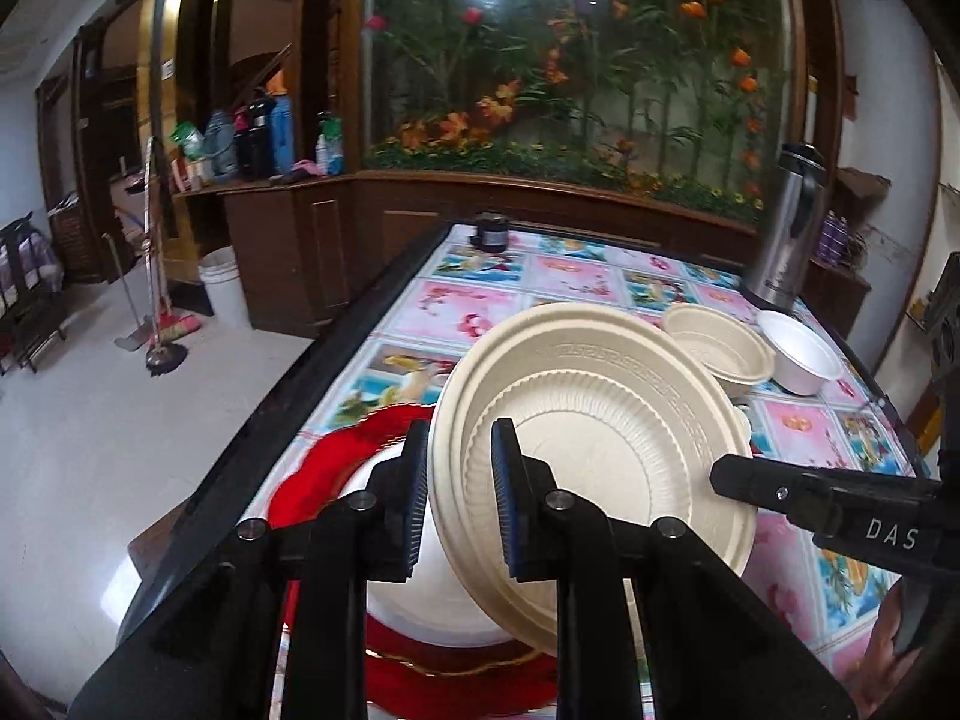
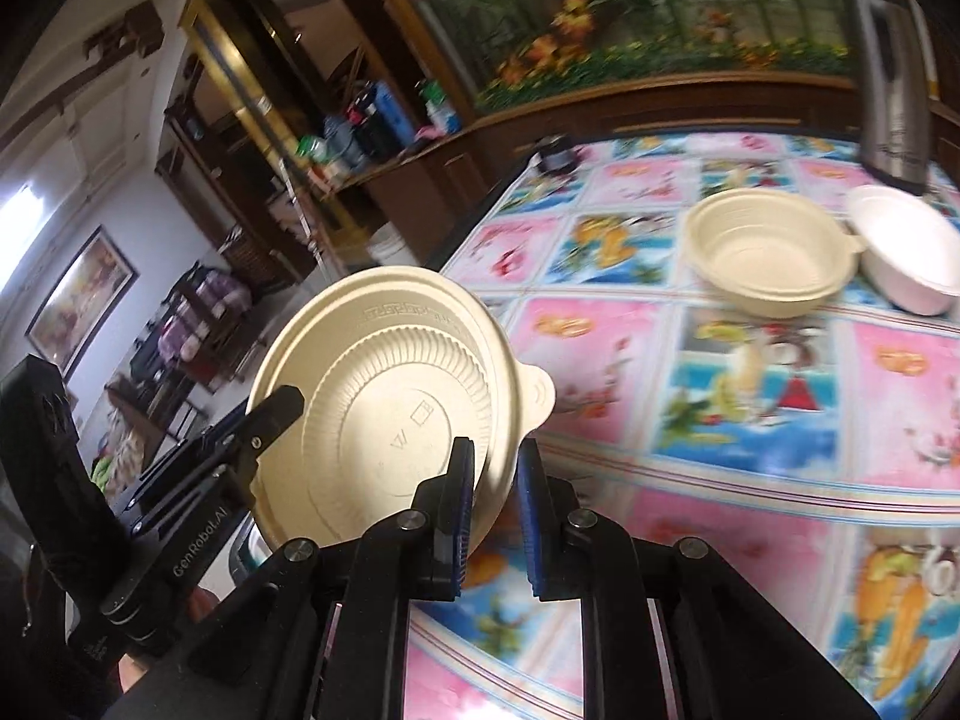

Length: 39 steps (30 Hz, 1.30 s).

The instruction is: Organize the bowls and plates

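A beige round plate is held tilted above the table by both grippers. My left gripper is shut on its near rim. My right gripper is shut on the plate's opposite rim; it also shows in the left wrist view. Under the plate lie a white plate and a red plate. A beige bowl and a white bowl stand at the table's far right.
The table has a flowered cloth and a dark left edge. A steel thermos stands behind the bowls. A small dark jar sits at the far edge. A wooden cabinet with bottles is beyond.
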Motion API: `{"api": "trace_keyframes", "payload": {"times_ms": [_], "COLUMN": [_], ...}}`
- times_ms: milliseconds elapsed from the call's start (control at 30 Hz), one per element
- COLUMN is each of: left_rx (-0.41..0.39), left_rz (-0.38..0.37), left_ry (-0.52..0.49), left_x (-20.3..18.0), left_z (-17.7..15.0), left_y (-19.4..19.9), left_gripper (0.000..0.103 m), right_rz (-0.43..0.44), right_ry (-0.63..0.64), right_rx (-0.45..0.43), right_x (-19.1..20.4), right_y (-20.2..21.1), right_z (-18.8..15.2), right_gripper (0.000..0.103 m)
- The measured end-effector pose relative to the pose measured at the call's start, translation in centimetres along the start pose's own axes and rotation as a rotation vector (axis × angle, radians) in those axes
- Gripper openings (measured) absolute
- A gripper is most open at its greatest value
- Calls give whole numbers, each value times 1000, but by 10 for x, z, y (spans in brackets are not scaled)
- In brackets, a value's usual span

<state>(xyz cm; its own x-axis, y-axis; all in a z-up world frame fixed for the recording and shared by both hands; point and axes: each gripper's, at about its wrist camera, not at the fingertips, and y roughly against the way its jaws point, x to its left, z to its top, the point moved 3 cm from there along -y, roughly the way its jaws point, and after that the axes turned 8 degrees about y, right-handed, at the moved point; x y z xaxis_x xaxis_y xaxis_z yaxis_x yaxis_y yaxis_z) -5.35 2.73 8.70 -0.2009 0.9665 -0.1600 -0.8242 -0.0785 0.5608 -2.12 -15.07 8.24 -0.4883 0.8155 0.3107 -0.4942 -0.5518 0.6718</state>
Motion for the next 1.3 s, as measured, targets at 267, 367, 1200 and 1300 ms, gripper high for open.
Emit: {"api": "trace_keyframes", "payload": {"times_ms": [267, 367, 1200, 1300], "left_rx": [42, 60, 102, 51], "left_rz": [43, 52, 84, 100], "left_ry": [75, 89, 135, 127], "left_x": [37, 43, 58, 56], "left_z": [-8, -9, -12, -7], "left_y": [-19, -27, -32, -21], "left_gripper": [16, 16, 32, 44], "right_rz": [20, 18, 50, 50], "right_ry": [9, 15, 1, -19], "right_rx": [82, 104, 91, 64], "right_x": [22, 27, 18, 8], "right_y": [-44, -53, -48, -36], "right_z": [3, 1, -2, -2], "right_gripper": [14, 15, 27, 27]}}
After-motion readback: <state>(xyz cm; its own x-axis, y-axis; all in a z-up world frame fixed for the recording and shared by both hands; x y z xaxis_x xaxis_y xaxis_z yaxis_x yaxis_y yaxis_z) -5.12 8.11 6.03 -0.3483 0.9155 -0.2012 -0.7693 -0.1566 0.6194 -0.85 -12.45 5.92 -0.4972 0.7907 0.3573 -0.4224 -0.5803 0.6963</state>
